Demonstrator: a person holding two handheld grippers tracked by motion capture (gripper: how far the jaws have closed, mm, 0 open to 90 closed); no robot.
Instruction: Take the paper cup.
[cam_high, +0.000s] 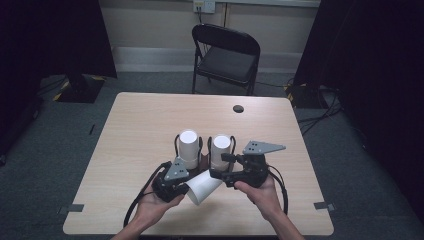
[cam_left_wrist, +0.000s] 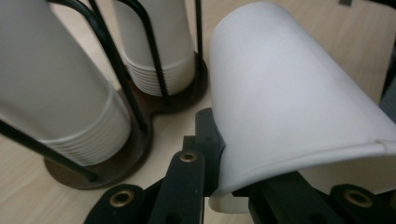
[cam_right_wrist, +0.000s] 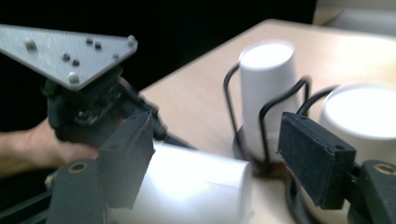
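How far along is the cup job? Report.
Done: one paper cup is clear of the two stacks in the wire holder. In hand: the left gripper clamps its rim; the right gripper has open jaws flanking its closed end. Left: it has not been set down anywhere.

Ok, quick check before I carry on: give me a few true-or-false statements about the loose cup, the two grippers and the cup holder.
1. The left gripper is clamped on the rim of the loose paper cup. True.
2. The loose paper cup stands upright on the table. False: it lies tilted on its side, held off the tabletop.
3. The cup holder carries two stacks of white cups, bottoms up. True.
4. The right gripper is clamped shut on the cup. False: its jaws stand apart, one pad beside the cup's closed end, the other near the holder.
5. A folding chair stands beyond the far edge of the table. True.
6. The cup stacks are red. False: they are white.
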